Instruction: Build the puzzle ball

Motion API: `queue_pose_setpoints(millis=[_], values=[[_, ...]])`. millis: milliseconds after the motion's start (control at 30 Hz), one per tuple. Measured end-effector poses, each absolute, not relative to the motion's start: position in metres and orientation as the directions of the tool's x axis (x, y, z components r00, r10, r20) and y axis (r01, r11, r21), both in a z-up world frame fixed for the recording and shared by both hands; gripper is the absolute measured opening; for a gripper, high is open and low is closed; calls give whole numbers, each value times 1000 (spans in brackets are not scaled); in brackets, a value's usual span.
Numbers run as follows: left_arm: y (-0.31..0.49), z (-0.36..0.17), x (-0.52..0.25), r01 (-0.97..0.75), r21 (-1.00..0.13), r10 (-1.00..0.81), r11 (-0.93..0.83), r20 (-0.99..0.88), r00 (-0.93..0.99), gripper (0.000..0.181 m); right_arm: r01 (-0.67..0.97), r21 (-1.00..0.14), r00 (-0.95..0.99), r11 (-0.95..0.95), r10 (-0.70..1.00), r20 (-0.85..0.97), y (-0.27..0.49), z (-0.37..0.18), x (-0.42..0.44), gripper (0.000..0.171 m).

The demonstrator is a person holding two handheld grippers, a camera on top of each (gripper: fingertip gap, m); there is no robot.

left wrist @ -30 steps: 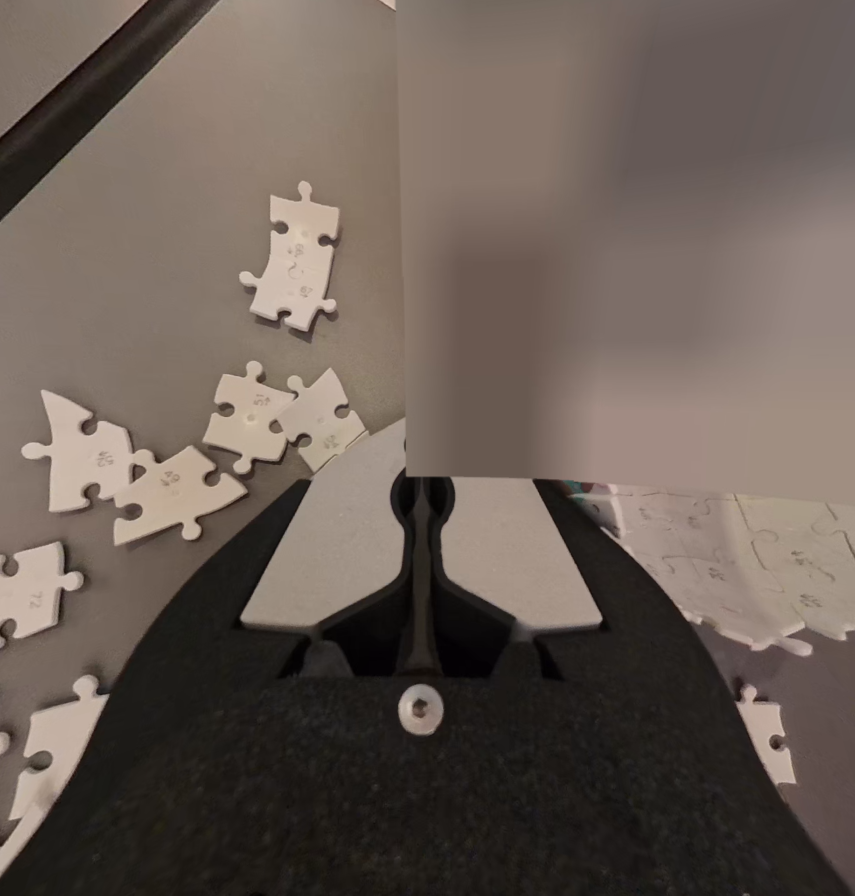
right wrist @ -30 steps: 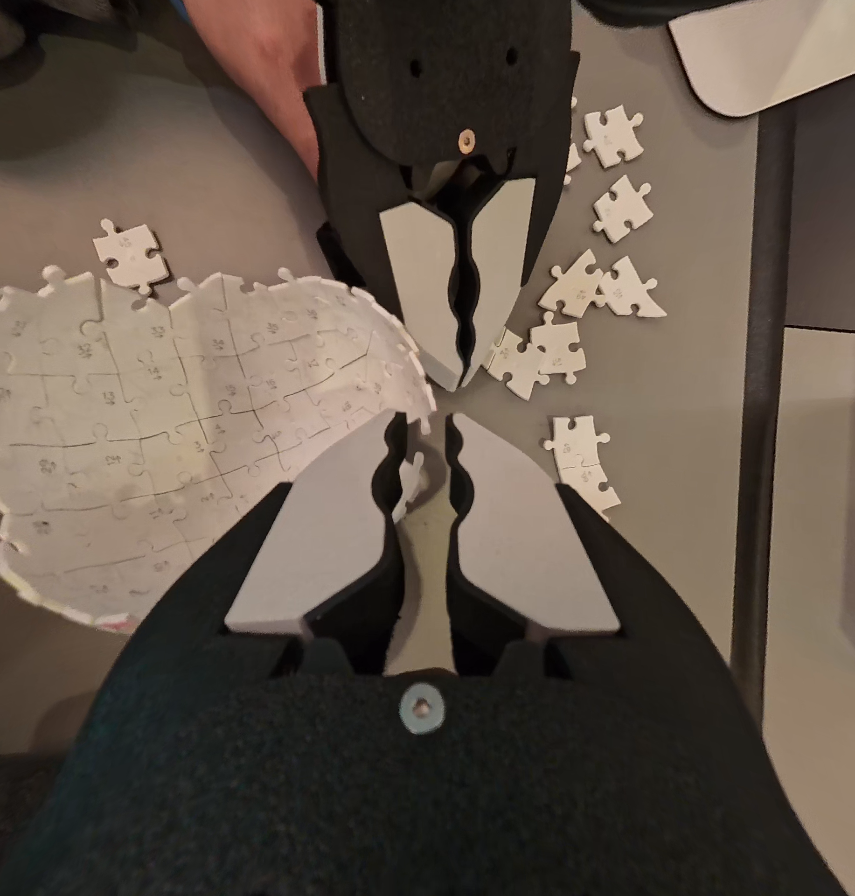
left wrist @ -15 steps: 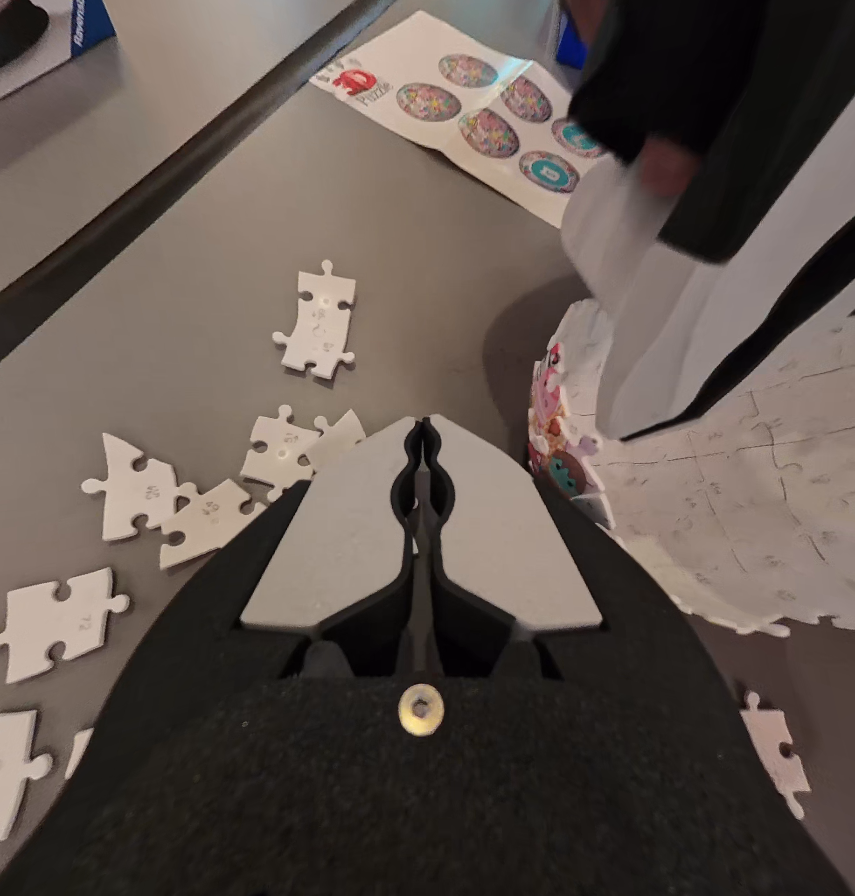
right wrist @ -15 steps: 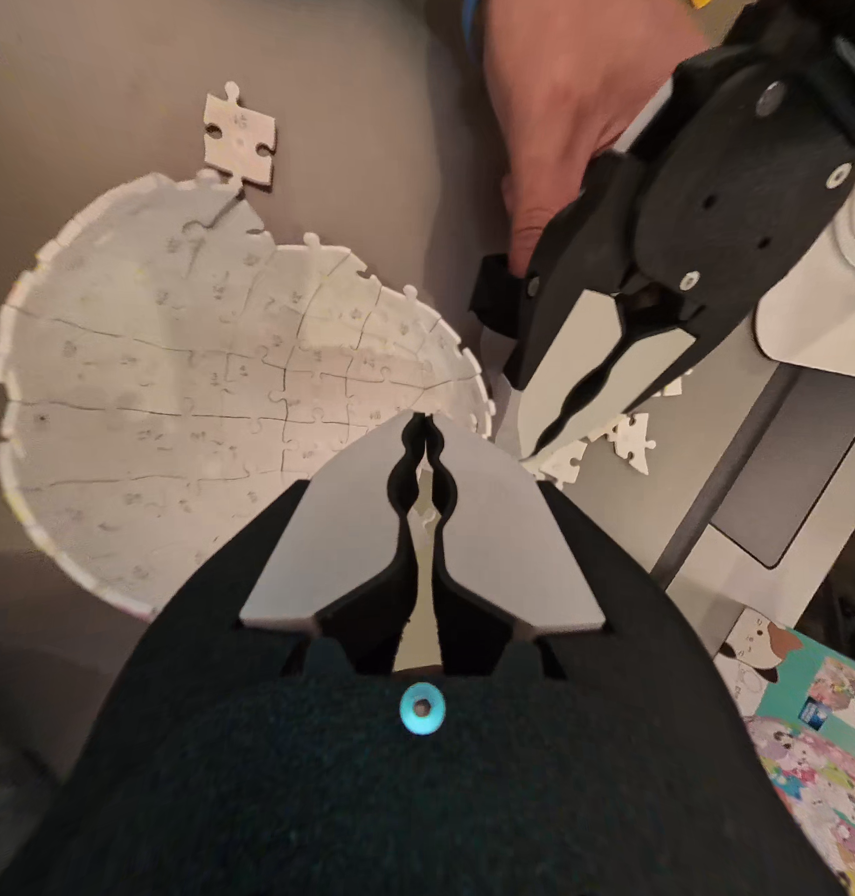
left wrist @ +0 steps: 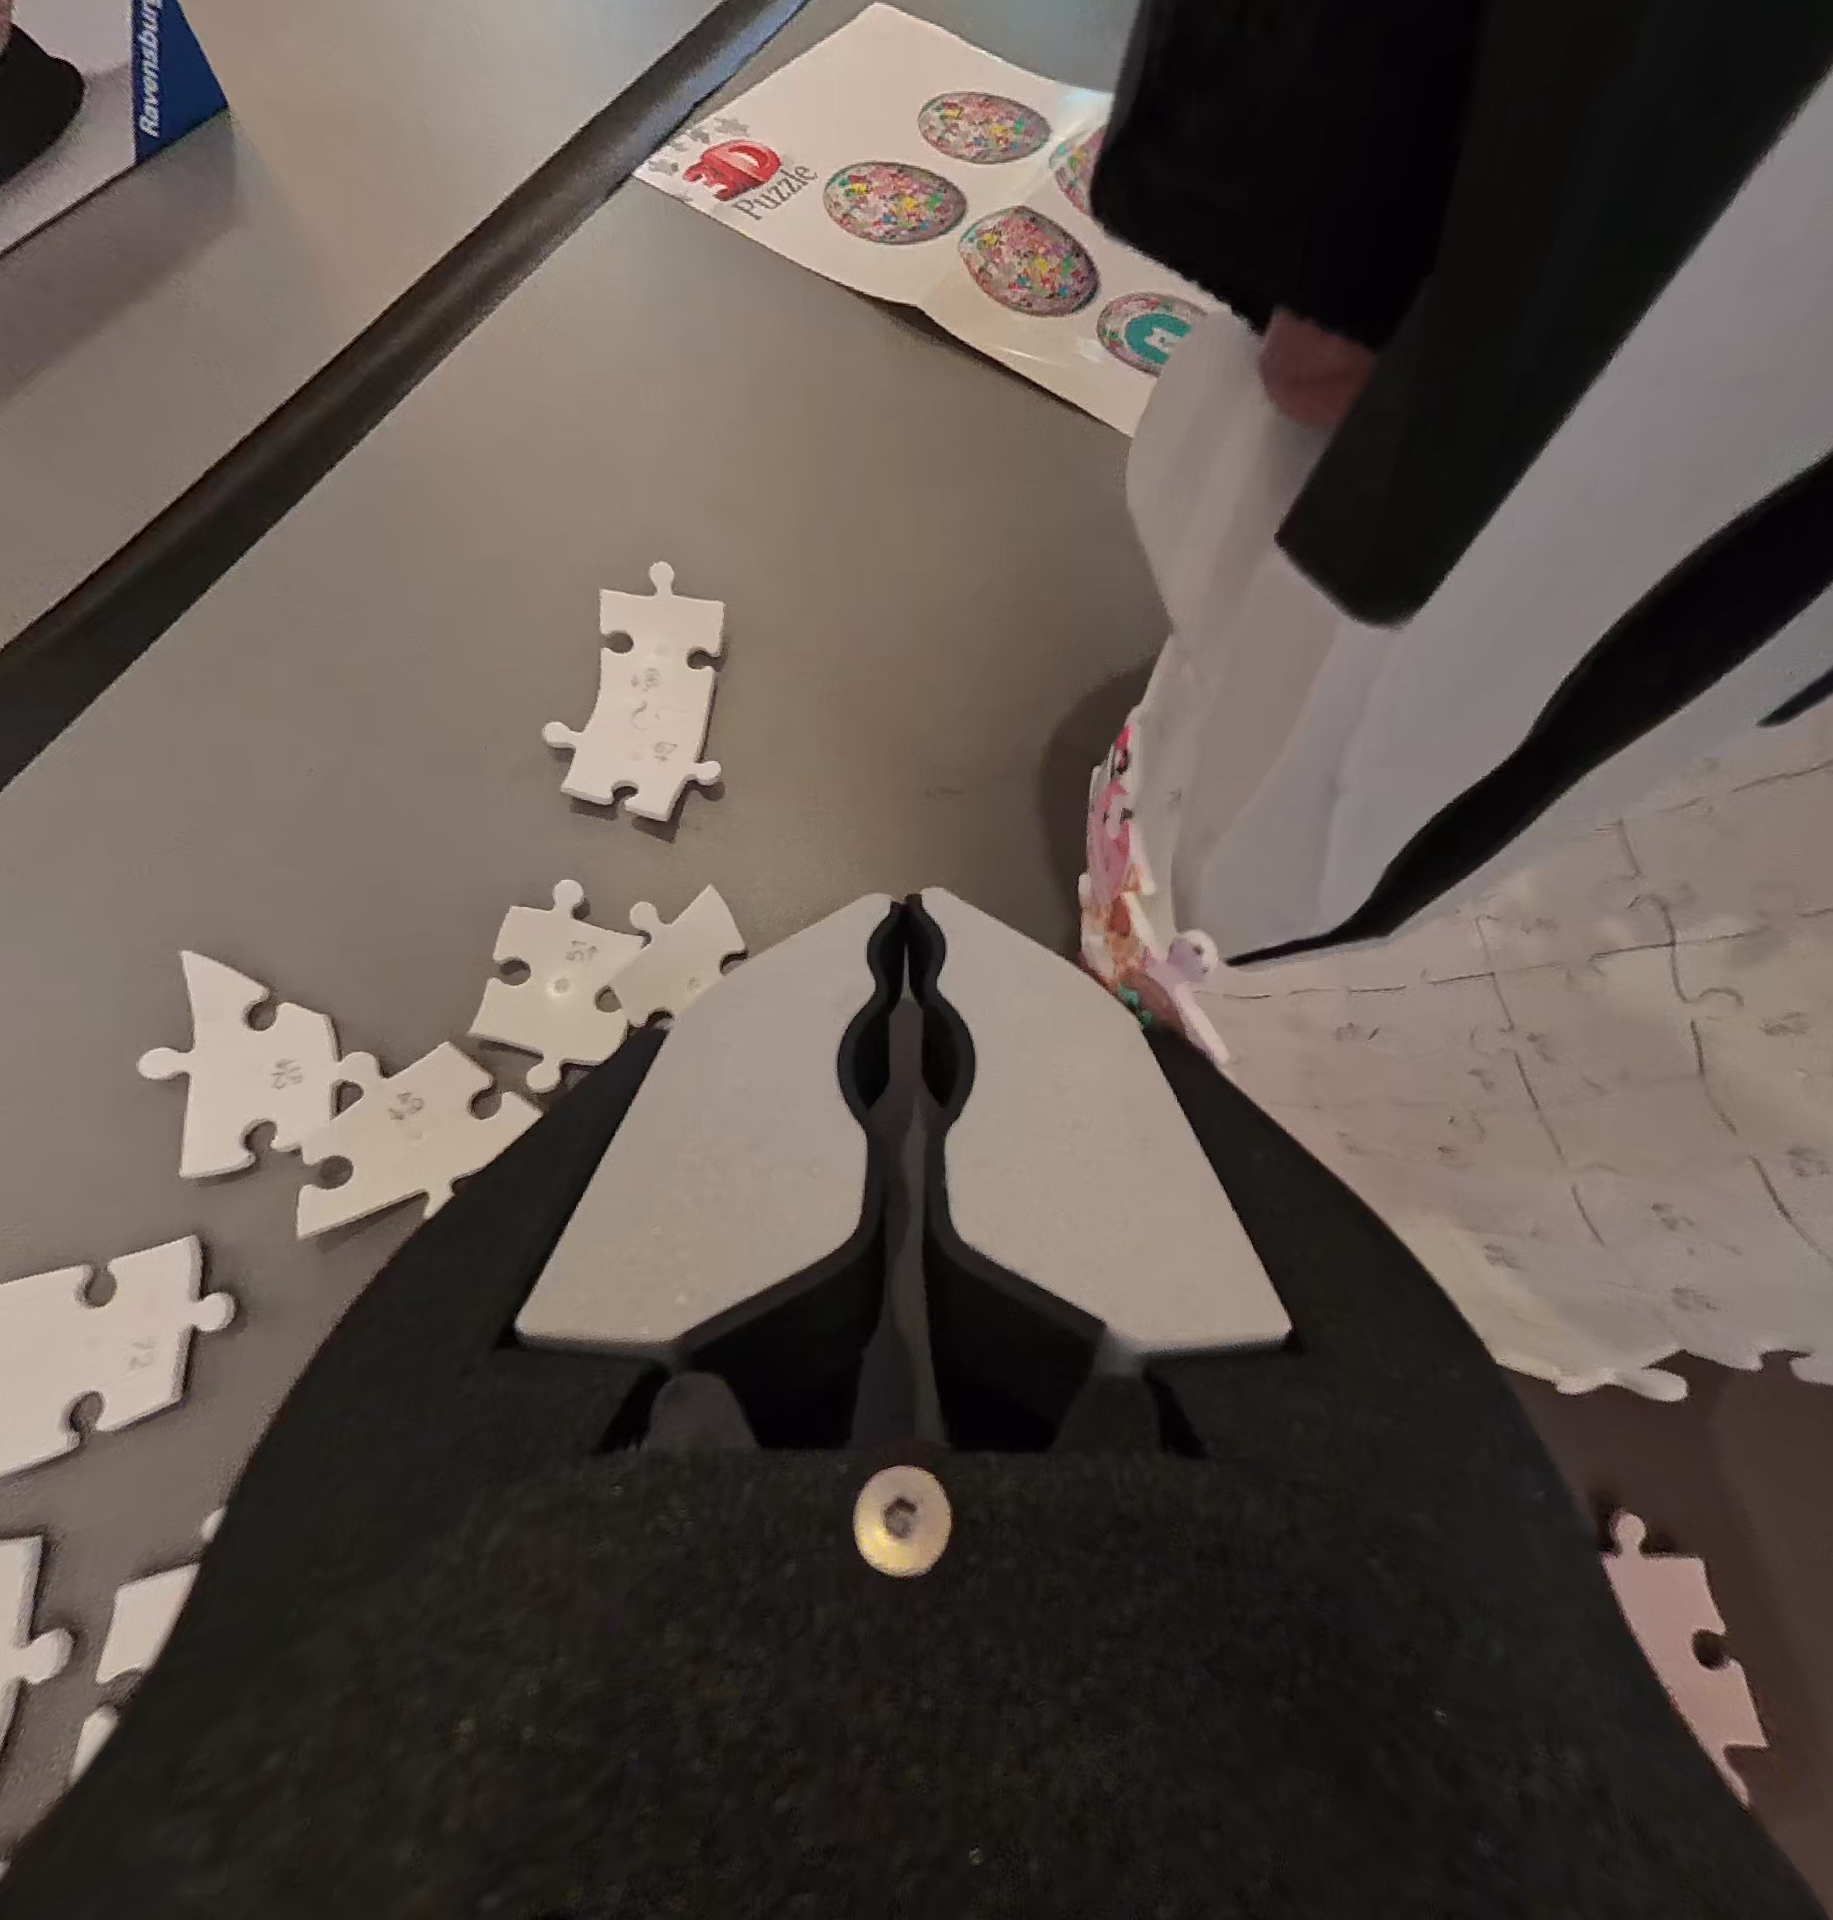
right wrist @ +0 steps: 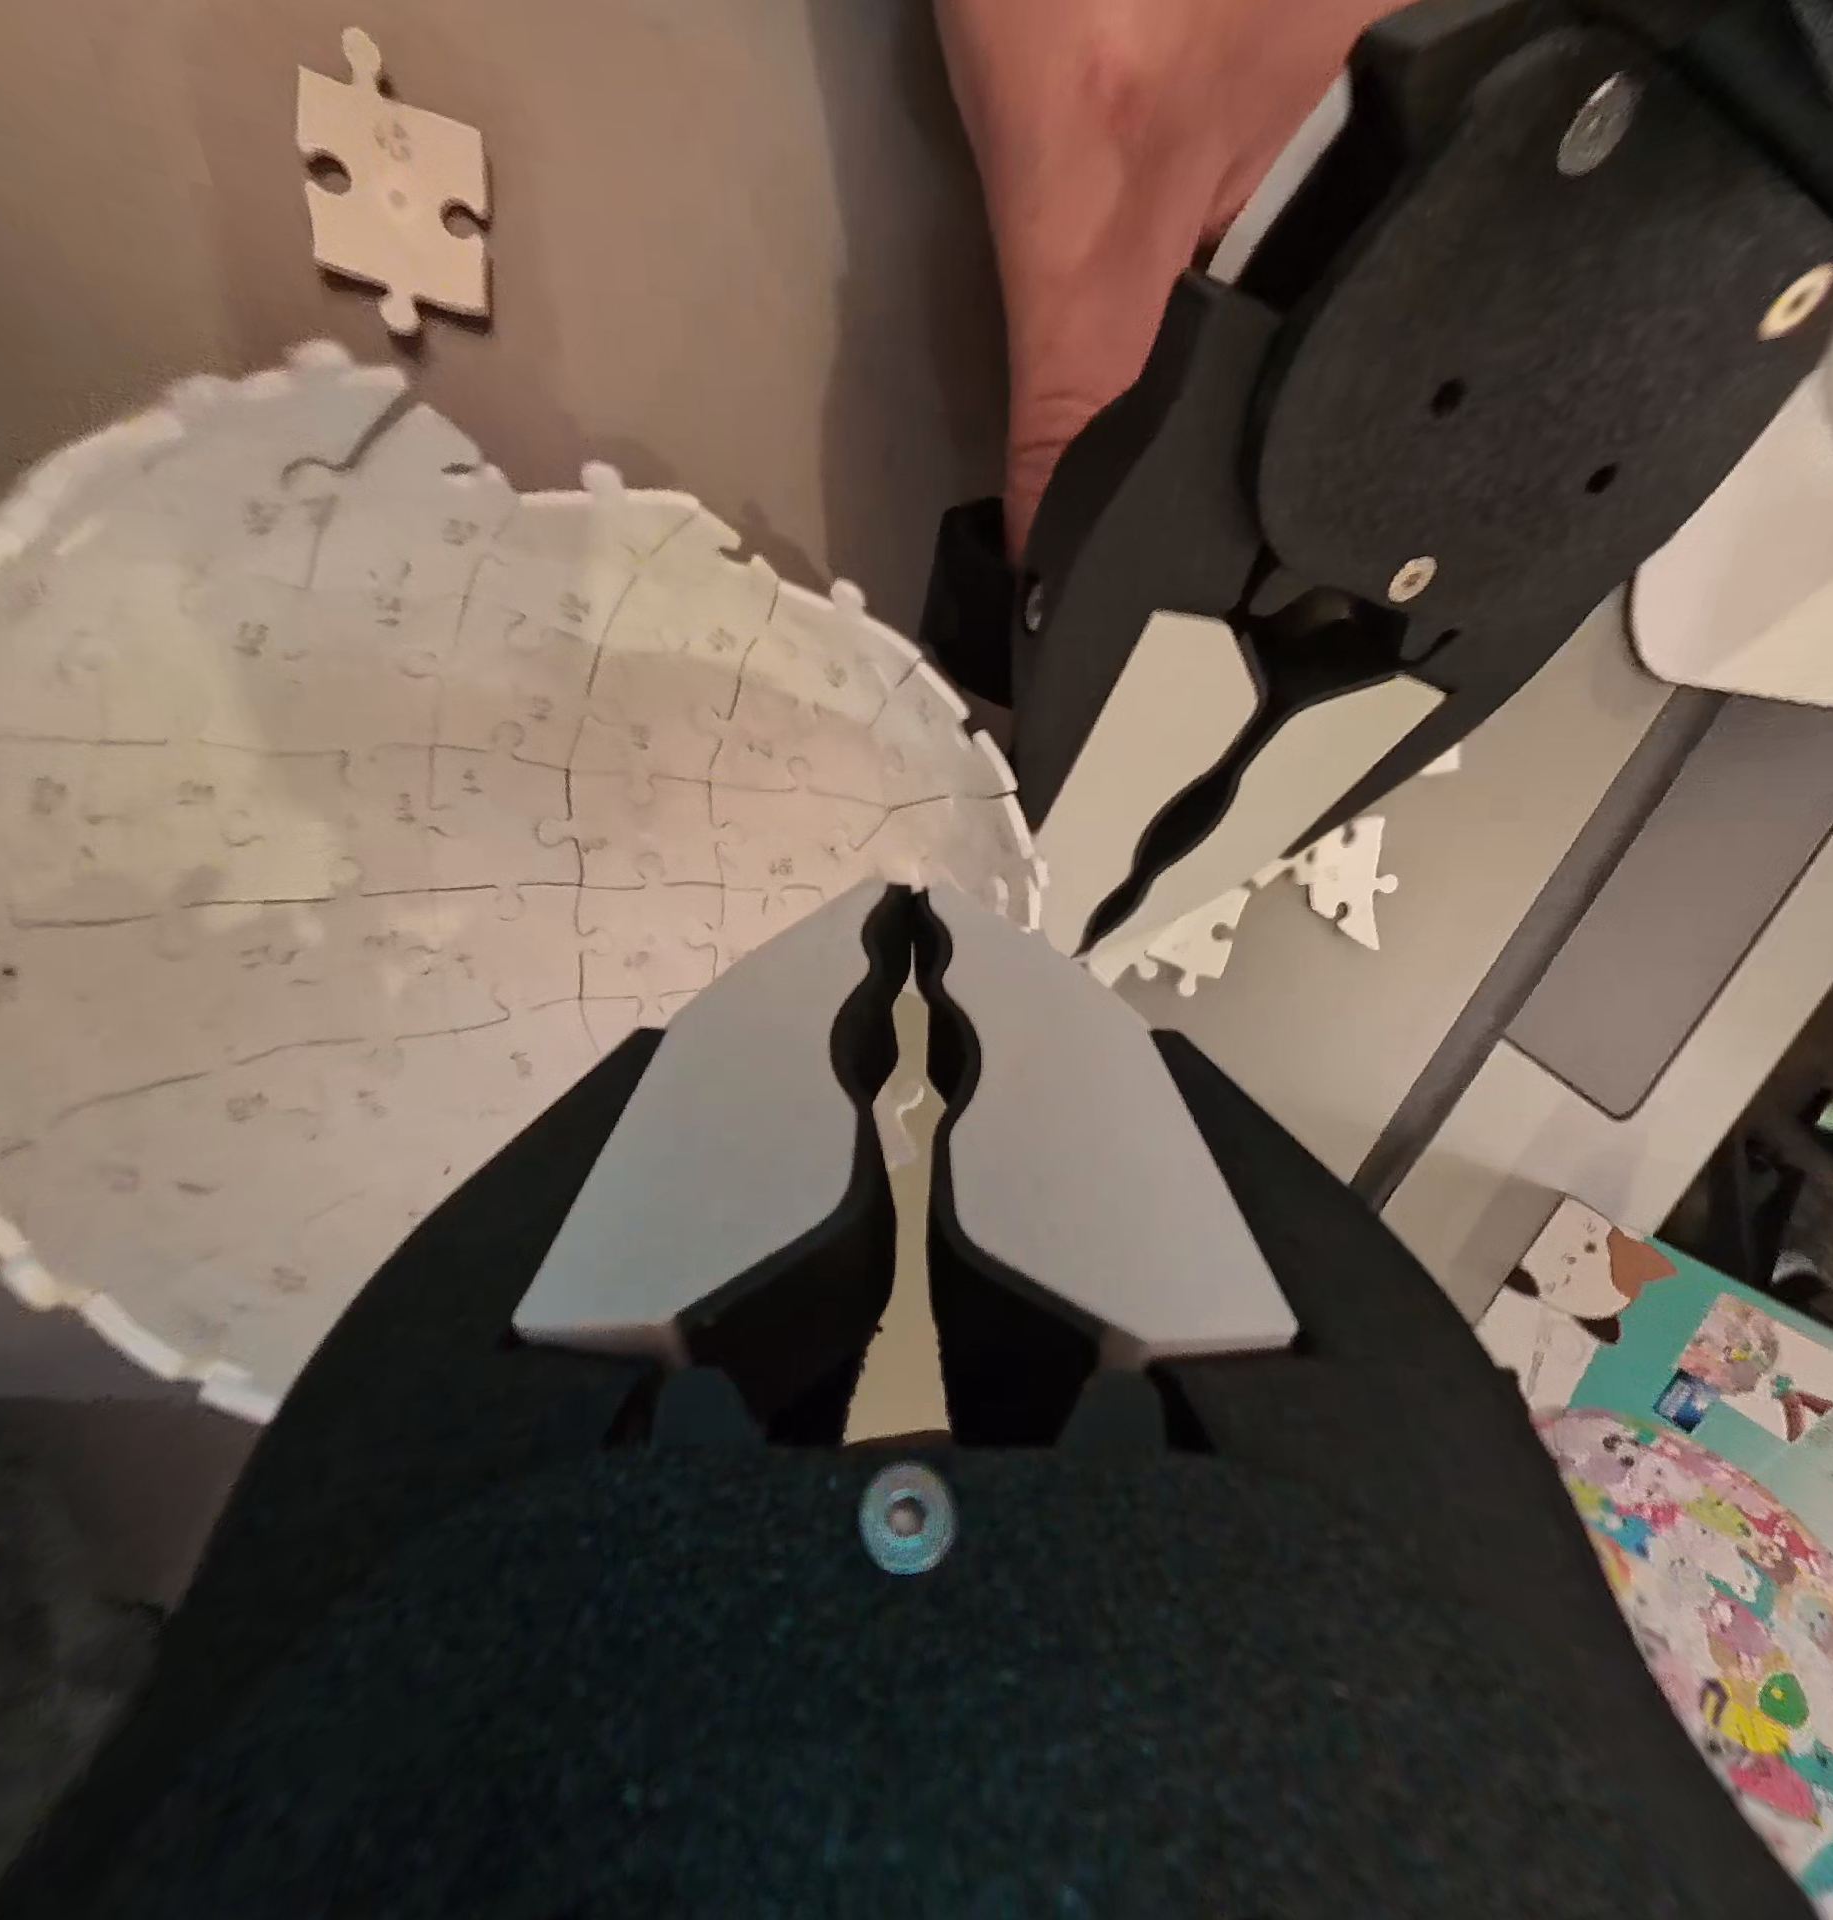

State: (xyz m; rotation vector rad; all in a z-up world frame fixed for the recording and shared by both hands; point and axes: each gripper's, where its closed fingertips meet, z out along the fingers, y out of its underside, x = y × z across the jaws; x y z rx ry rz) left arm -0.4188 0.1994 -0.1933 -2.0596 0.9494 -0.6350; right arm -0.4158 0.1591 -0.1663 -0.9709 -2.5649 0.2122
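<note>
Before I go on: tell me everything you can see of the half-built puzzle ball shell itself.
The puzzle ball shell is an open bowl of many interlocked curved pieces, apparently stiff plastic or card. Its white inside faces the right wrist camera, with small printed marks on the pieces. The rim is jagged with tabs and notches, so it is unfinished. The left wrist view shows a colourful printed outside at its edge. It sits on the grey table. The right hand-held gripper is shut at the near rim, apparently gripping it.

Each gripper, the left gripper [left wrist: 907, 914] and the right gripper [right wrist: 904, 906], has a rough black body, flat grey fingers with wavy black inner edges, and a silver screw.
</note>
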Motion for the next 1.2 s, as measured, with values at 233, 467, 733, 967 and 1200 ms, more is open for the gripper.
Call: queue_pose_setpoints(millis=[233,467,733,967,1200], values=[[199,-194,-418,-410,-799,-793,-439,130,596,0,631,-264,-678,729,684,270,154,-167,-414,0],[205,-194,-422,-379,-795,-762,-474,155,628,0,648,-311,-637,695,719,277,167,-140,-401,0],[214,-184,-435,-241,-814,-700,-529,257,666,0,780,-494,-424,384,905,35,230,-148,-391,28],[214,-180,-435,-218,-823,-707,-524,278,650,6,787,-505,-469,354,876,-116,224,-202,-384,30],[212,-186,-432,-267,-809,-718,-523,251,649,9,732,-483,-492,480,863,113,229,-218,-402,40]])
